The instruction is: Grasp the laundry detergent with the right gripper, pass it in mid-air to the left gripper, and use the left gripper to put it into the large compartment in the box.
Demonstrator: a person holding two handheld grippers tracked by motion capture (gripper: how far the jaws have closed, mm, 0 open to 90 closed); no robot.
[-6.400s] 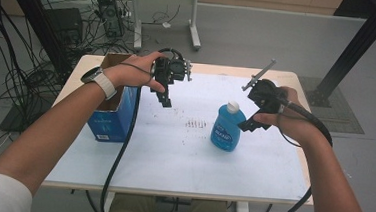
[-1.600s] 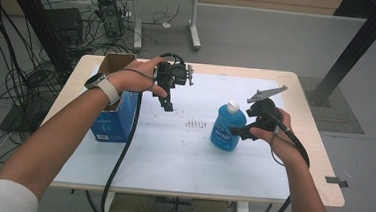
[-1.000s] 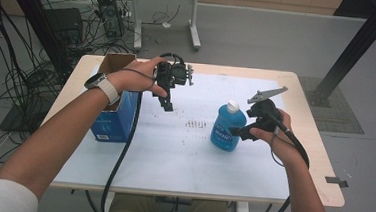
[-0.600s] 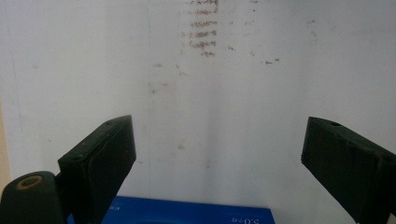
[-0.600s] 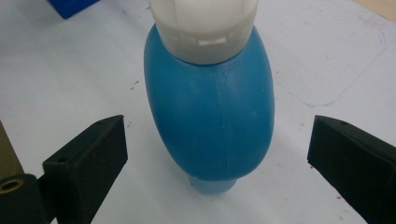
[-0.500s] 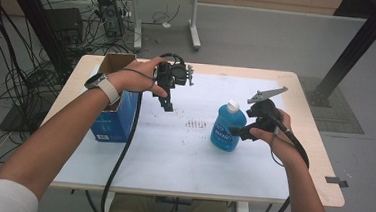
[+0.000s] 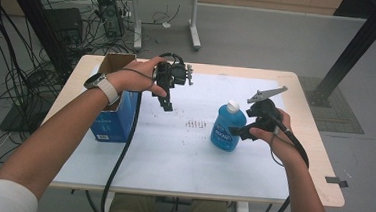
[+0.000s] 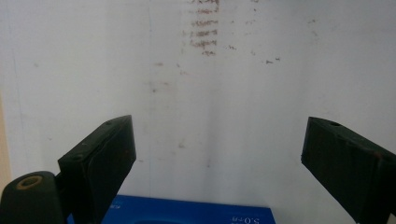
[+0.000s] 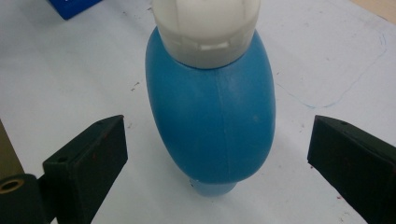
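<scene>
A blue bottle (image 7: 227, 129) with a white cap stands upright on the white table sheet (image 7: 183, 151), right of centre. My right gripper (image 7: 238, 131) sits just to its right at bottle height. In the right gripper view the bottle (image 9: 212, 112) stands ahead of the open jaws (image 9: 217, 154), apart from both pads. My left gripper (image 7: 166, 104) hangs above the sheet at the back left, pointing down, open with nothing between its jaws (image 8: 217, 154). A blue open-topped carton (image 7: 115, 108) stands at the left, its top edge (image 8: 187, 214) showing below the left jaws.
Faint brown marks (image 7: 195, 123) dot the sheet between the two grippers. A black cable (image 7: 123, 146) trails from the left gripper over the table's front edge. Beyond the table are a second desk (image 7: 163, 4), floor cables and a dark post (image 7: 356, 42).
From 6.4 s ago, the right gripper dropped lower beside the bottle. Over the last second nothing has visibly moved.
</scene>
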